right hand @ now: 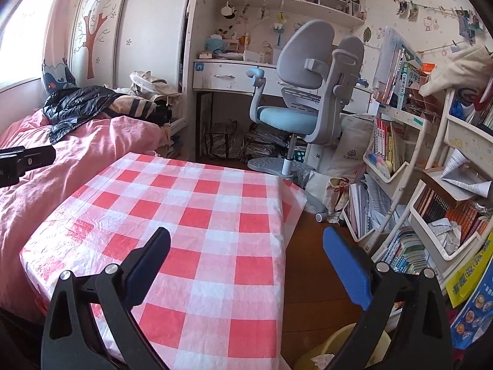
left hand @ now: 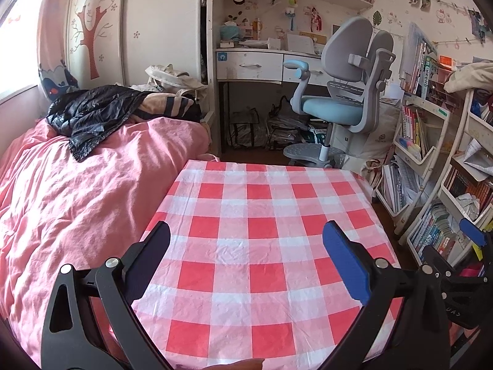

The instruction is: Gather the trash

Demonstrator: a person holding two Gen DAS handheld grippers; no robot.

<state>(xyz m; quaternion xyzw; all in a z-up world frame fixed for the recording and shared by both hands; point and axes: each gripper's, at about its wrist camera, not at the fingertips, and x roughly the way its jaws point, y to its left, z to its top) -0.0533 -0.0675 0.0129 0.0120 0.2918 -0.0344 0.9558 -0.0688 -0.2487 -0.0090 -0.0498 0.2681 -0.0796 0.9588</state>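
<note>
Hovering above a table [left hand: 262, 215] covered in a red-and-white checked cloth, the left gripper [left hand: 246, 256] has its jaws spread wide with nothing between them. The right gripper [right hand: 246, 256] hangs over the table's right edge, jaws just as wide and empty, one finger above the cloth and the other above the brown floor [right hand: 314, 265]. In the left wrist view the right gripper's blue tip shows at the far right, beside the bookshelves [left hand: 437, 191].

No trash lies on the cloth in either view. The only trash visible is a crumpled white tissue [right hand: 322, 360] inside a yellow bin [right hand: 342, 339] on the floor, at the bottom of the right wrist view, partly hidden behind the right gripper's finger.

A bed with a pink cover [left hand: 77, 191] touches the table's left side, with a black jacket [left hand: 89, 114] lying on it. Beyond the table stand a grey and blue chair [left hand: 345, 98] and a white desk [left hand: 255, 64].
</note>
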